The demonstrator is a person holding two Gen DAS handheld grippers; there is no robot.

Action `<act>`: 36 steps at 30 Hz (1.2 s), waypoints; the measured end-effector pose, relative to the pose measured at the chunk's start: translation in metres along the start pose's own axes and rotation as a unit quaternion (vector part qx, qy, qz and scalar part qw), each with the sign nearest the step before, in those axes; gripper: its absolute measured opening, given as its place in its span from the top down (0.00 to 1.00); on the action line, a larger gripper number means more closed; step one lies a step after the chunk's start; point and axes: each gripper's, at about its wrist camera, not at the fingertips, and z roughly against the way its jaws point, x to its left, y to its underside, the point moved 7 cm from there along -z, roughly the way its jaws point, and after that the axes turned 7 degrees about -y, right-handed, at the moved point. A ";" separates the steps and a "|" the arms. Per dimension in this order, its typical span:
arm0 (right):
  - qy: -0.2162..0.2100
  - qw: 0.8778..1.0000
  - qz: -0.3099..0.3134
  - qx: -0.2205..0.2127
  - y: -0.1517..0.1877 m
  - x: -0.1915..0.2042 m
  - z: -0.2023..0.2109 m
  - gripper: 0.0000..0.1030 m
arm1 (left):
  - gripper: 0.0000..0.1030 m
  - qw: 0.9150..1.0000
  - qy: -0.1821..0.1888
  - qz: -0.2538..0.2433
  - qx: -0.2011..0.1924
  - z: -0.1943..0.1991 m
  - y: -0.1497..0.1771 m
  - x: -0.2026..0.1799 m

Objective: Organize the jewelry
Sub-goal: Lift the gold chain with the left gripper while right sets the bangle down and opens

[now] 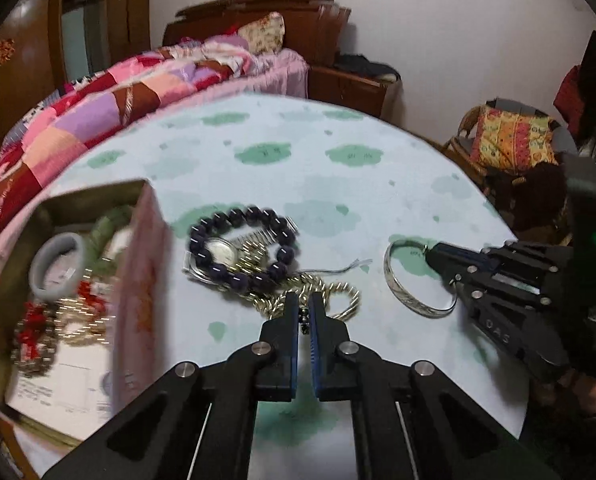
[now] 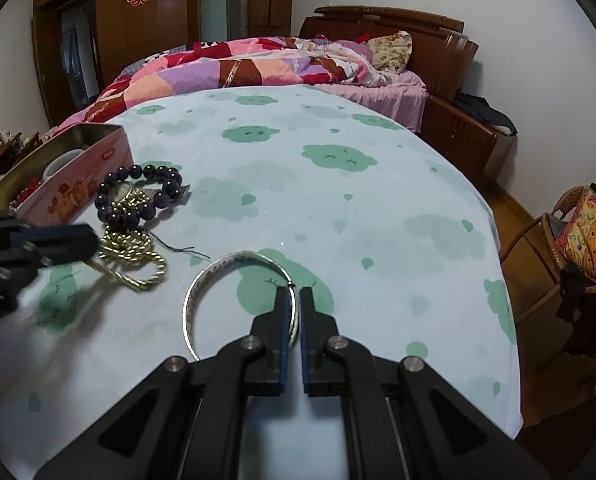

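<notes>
Pink tin is filled with a grey bangle and red beads. Silver bangle, lying flat, is pinched by right gripper; small dark beads are pinched by left gripper.

Both grippers point down at a slant; the left gripper and right gripper are pinched closed

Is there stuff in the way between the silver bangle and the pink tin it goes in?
Yes. The right claw grips the silver bangle, and the pink tin sits far to its left. Between them lie the gold rope chain, the dark bead bracelet and the left claw.
</notes>
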 end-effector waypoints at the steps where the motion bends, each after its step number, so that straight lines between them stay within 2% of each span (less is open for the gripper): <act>1: -0.001 1.000 -0.002 0.000 0.000 0.000 0.000 0.93 | 0.97 1.000 -0.001 0.003 -0.005 0.006 -0.001 0.003; 7: -0.009 1.000 -0.009 -0.003 0.000 -0.001 0.001 0.93 | 0.97 0.999 -0.004 0.026 -0.025 0.023 -0.006 0.020; 10: -0.030 0.999 -0.022 -0.007 -0.001 0.000 0.003 0.94 | 0.97 0.999 -0.008 0.030 -0.045 0.037 -0.014 0.025; 18: -0.051 0.998 -0.008 -0.030 -0.011 0.016 0.019 0.94 | 0.97 0.996 -0.017 0.046 -0.079 0.062 -0.027 0.043; 36: -0.065 0.996 0.003 -0.063 -0.029 0.029 0.039 0.94 | 0.97 0.991 -0.014 0.050 -0.122 0.096 -0.043 0.050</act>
